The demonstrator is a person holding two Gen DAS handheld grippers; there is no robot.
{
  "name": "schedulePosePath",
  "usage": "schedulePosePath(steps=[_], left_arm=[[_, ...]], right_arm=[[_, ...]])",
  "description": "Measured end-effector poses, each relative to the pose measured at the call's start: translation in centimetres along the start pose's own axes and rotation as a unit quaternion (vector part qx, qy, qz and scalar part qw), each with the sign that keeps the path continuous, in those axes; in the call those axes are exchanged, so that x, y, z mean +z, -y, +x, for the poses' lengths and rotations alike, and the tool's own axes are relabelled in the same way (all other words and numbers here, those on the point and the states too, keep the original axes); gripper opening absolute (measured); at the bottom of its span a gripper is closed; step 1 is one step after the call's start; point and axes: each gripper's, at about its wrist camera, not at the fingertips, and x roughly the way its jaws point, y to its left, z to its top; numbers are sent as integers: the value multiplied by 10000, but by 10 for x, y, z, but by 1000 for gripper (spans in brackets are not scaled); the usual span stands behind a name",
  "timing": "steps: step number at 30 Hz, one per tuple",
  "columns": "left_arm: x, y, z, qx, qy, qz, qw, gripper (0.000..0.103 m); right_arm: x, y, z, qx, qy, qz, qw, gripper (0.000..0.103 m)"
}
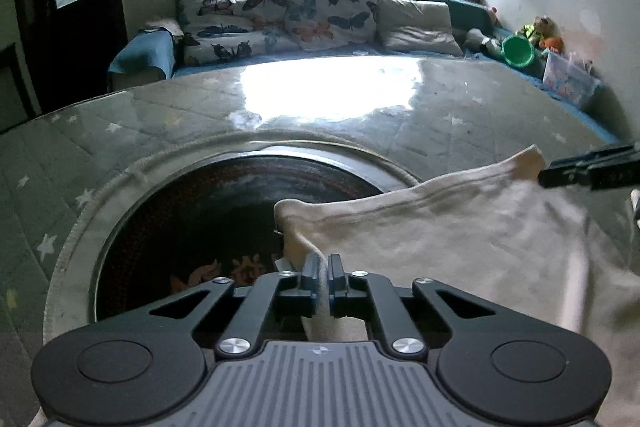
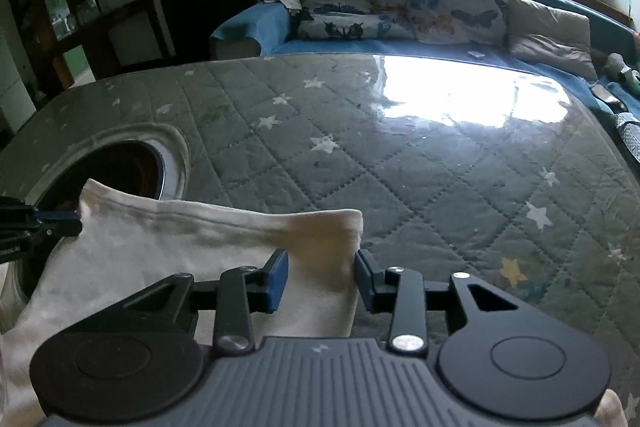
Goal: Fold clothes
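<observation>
So far I am judging the fold as barely begun: the cream garment (image 2: 192,243) is lying mostly flat on the quilted table cover (image 2: 400,163), with one top corner partly overhanging the round hole (image 1: 224,211) in the cover. My left gripper (image 1: 323,269) is pinching that left corner, its pads clenched on the cloth. My right gripper (image 2: 320,275) is sitting spread apart, straddling the other top corner without clamping it. Closing on this corner and bringing both corners over are what I am reckoning is left.
</observation>
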Motion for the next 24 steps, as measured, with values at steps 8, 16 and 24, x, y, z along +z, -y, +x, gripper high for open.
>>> schedulePosePath(steps=[8,16,24], left_arm=[[6,3,6,55,-43,90,9999,30],[17,-3,13,185,76,92,9998,2],[61,-22,23,613,418,92,9972,0]], right_arm=[[4,0,5,34,-59,-22,10000,35],[18,-6,6,61,12,-223,9997,5],[60,-14,15,-21,400,-275,9988,3]])
